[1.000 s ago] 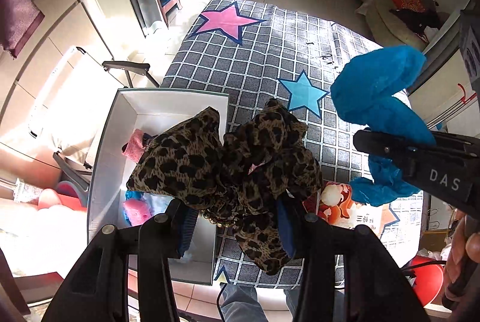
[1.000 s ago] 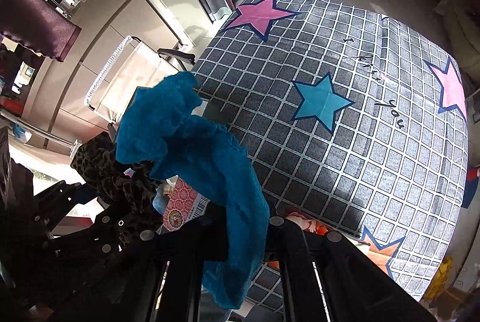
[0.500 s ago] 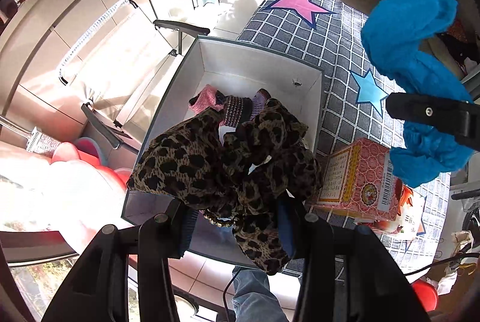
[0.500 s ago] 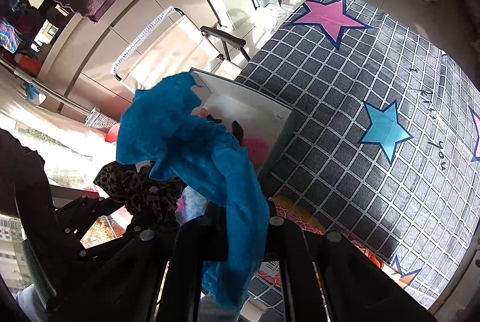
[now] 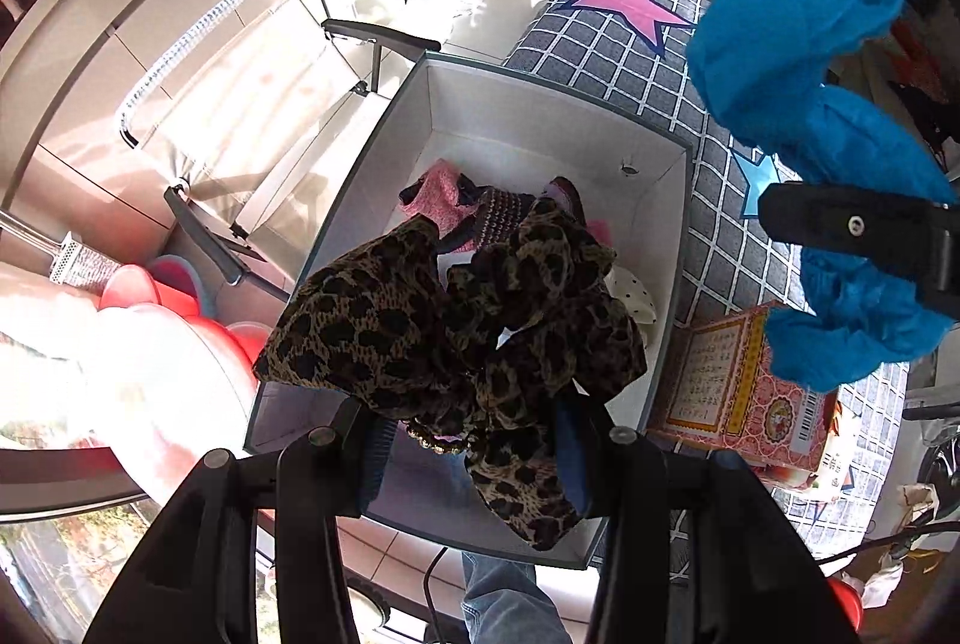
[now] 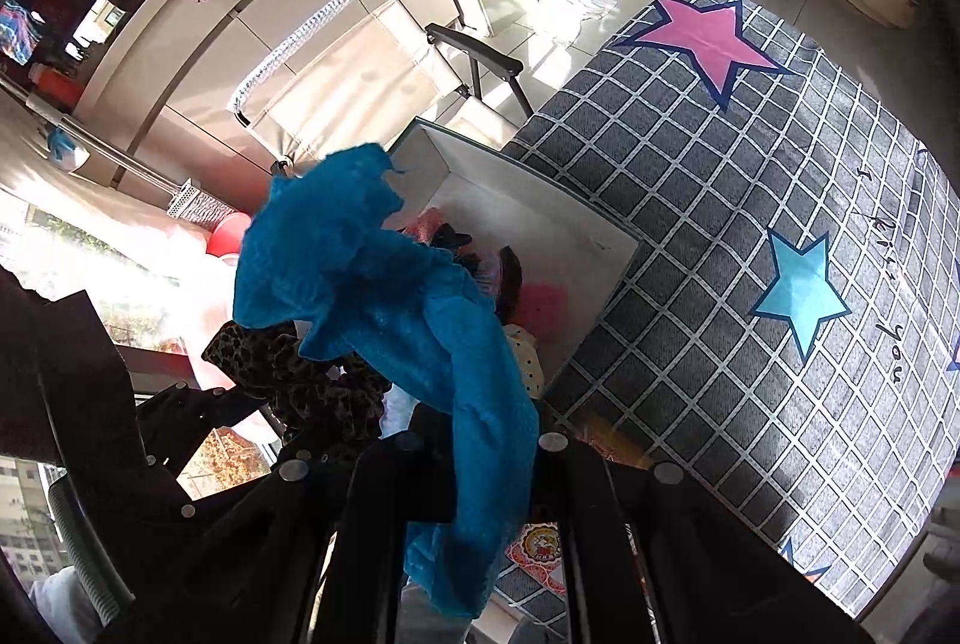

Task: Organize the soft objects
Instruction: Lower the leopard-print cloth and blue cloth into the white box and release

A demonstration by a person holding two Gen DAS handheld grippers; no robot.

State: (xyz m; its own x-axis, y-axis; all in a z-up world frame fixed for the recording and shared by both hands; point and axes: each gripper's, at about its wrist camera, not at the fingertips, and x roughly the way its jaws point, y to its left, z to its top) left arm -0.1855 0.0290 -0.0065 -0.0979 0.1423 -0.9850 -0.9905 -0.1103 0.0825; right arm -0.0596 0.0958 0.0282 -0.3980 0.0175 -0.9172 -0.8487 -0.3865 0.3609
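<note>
So the big change over the last second: both hands have swung over from the checked star cloth [image 6: 750,236] to the white box [image 5: 528,104]. A second ago the box sat off to the left edge of the left wrist view, now it's right underneath.

The left hand-held gripper [image 5: 468,434] is clamped on the leopard-print fabric bundle [image 5: 456,326], which hangs directly above the box's open top, over the pink and dotted soft bits [image 5: 444,200] already lying inside. The right hand-held gripper [image 6: 474,458] is pinched tight on the blue fuzzy cloth [image 6: 384,284], and that one sits beside the box, above its right rim and the red printed carton [image 5: 744,392] rather than squarely over the opening.

My read: the leopard piece looks ready to drop in. The blue one probably needs a bit more sideways travel first, otherwise it might land on the carton or drape over the rim.
</note>
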